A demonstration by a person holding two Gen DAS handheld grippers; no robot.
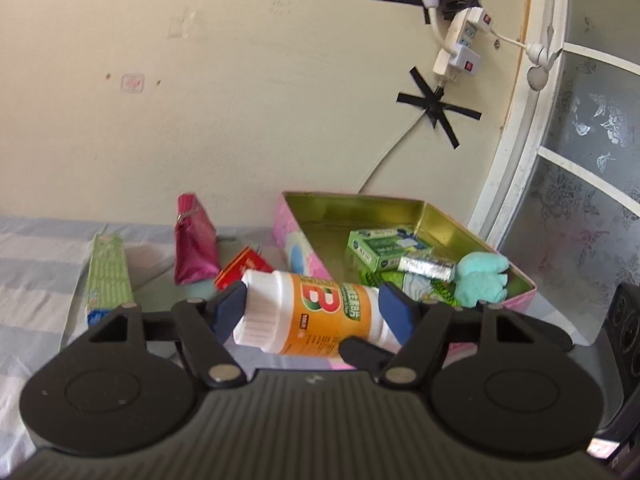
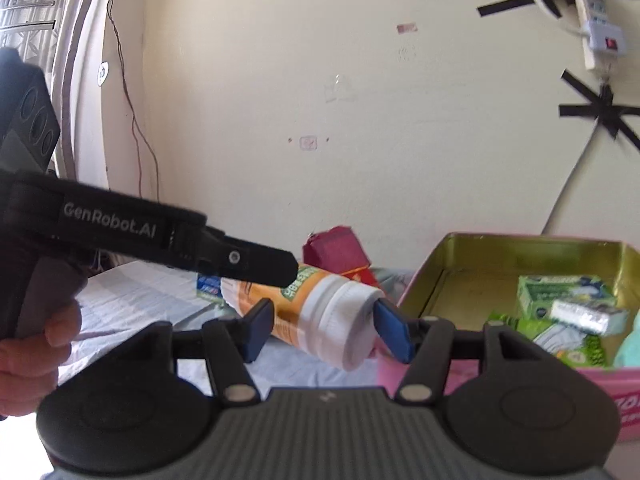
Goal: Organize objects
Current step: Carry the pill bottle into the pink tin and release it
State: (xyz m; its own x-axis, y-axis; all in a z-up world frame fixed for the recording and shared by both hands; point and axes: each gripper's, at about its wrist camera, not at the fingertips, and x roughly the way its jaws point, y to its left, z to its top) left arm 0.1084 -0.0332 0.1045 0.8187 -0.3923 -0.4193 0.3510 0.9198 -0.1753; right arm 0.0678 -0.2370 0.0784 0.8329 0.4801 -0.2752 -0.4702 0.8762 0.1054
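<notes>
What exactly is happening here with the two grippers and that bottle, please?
A person holds an orange-labelled vitamin bottle lengthwise, end to end, in the left gripper. The right gripper is at its white cap end, one pad against the cap top. The open pink tin beside it already holds green boxes and a teal toy.

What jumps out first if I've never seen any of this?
An orange-labelled white plastic bottle lies sideways in mid-air, pinched end to end by the left tool, with the right tool around its cap end. Just behind sits an open pink tin box with a gold inside, holding green packets. Black tape crosses mark the wall above.
</notes>
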